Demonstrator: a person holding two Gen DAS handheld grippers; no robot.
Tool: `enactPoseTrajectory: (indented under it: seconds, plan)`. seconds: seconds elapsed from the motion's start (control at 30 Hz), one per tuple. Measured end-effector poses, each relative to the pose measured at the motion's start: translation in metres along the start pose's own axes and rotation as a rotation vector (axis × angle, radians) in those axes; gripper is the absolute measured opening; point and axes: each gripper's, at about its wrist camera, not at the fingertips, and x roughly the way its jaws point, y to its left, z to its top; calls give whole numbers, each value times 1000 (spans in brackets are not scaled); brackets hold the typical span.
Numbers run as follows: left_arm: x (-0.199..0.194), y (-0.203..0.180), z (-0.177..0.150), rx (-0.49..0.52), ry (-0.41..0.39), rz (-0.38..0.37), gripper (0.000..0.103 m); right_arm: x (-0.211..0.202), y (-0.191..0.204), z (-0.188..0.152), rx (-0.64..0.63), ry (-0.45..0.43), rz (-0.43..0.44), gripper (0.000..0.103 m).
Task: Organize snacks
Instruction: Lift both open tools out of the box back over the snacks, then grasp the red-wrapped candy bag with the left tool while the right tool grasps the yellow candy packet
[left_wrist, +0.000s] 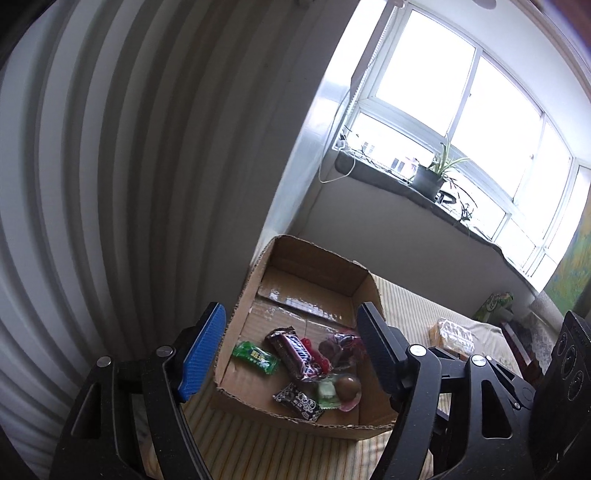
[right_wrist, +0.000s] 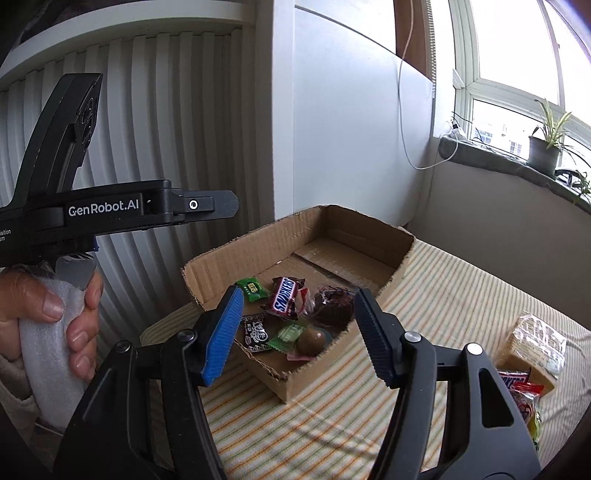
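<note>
Left gripper (left_wrist: 291, 349), black with blue ribbed pads: fingers spread wide, holding nothing, raised above the near end of the box. Right gripper (right_wrist: 295, 332), same make: likewise spread and empty, over the box's near corner. Person's left hand (right_wrist: 55, 317): wrapped round a white padded handle at the left of the right-wrist view. Shallow open brown cardboard box (left_wrist: 255, 284): resting on a cream striped cloth (right_wrist: 332, 417). Contents, clustered at the near end: black-and-white patterned sachet (left_wrist: 298, 401); pale green wrapped sweet (left_wrist: 327, 393); brown chocolate ball (left_wrist: 349, 387) in a pink-edged wrapper; brown Snickers bar (left_wrist: 293, 352); bright green candy packet (left_wrist: 255, 356), just left of the bar; dark red crinkled wrapper (left_wrist: 338, 345), just right of it. Far half of box: bare taped floor. Outside the box, on the cloth to the right: clear-wrapped tan biscuit block (right_wrist: 535, 349); second Snickers bar (right_wrist: 515, 378); red packet (right_wrist: 528, 389). Beyond: white ribbed wall panel (left_wrist: 110, 184); dark windowsill (left_wrist: 388, 184) bearing a potted green plant (left_wrist: 430, 177).
</note>
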Motion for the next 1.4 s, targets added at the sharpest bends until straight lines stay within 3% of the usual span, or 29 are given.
enactPoseTrajectory:
  seconds: [0.23, 0.53, 0.7, 1.13, 1.27, 1.4]
  plan:
    - [13, -63, -12, 104, 49, -55, 74, -48, -59, -35, 116, -21, -104, 65]
    - [32, -162, -39, 267, 119, -181, 74, -128, -149, -93, 290, -39, -317, 65]
    - [30, -203, -49, 352, 126, -232, 74, -156, -178, -120, 331, -18, -389, 65]
    - [28, -234, -63, 415, 150, -251, 74, -163, -188, -132, 358, -12, -395, 65]
    - [36, -237, -70, 413, 171, -260, 75, -152, -188, -139, 366, 32, -394, 66]
    - [56, -234, -94, 406, 241, -265, 75, -141, -185, -155, 379, 88, -390, 66]
